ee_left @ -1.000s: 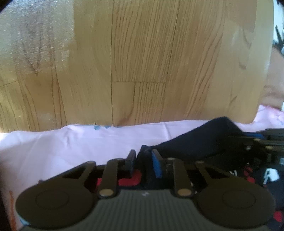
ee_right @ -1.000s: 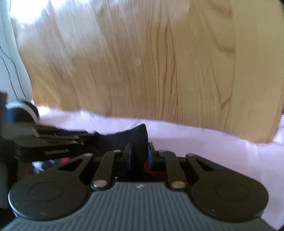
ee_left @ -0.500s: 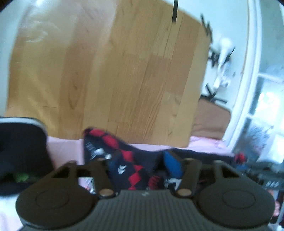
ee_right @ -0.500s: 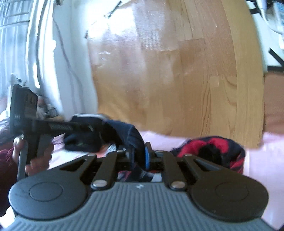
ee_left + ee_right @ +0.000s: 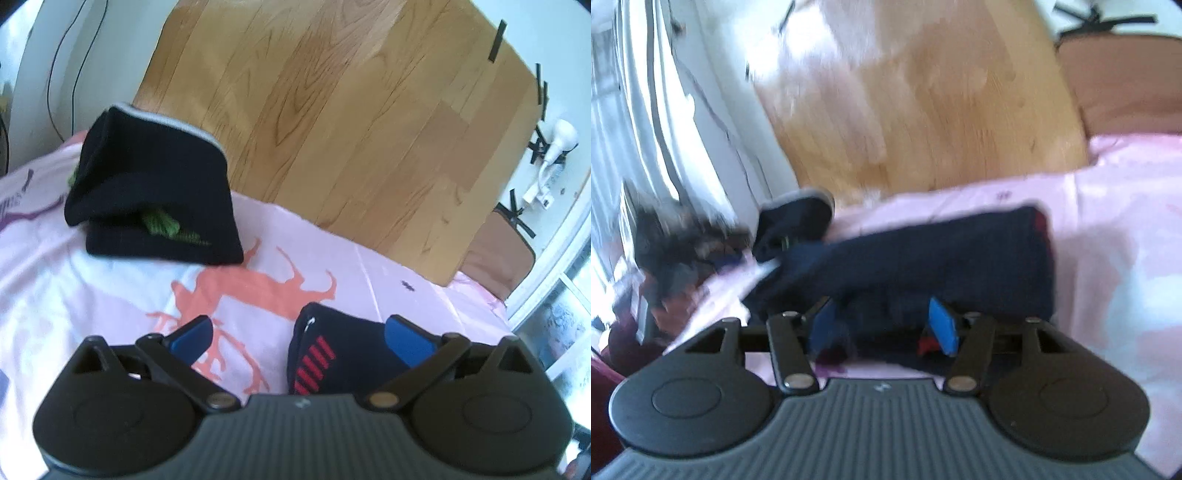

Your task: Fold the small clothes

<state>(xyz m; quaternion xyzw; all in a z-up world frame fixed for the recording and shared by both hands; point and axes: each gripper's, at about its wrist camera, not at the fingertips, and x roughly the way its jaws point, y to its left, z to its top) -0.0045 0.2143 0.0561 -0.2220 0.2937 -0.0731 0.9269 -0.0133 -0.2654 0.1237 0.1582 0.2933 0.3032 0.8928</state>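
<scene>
On the pink sheet (image 5: 92, 302), the navy sock (image 5: 343, 350) lies folded between the spread fingers of the left gripper (image 5: 299, 336), released. Beyond it sits a folded dark garment (image 5: 155, 192). Over that sock, the right gripper (image 5: 882, 325) hovers, jaws parted.

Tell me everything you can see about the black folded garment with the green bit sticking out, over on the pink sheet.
The black folded garment looks like a ribbed knit, doubled over so its upper layer humps above a flat lower layer. A pale grey band edges the top fold, and green yarn pokes out between the layers. It rests on the pink sheet, just above the orange deer print, close to the wooden headboard. Neither gripper touches it.
</scene>
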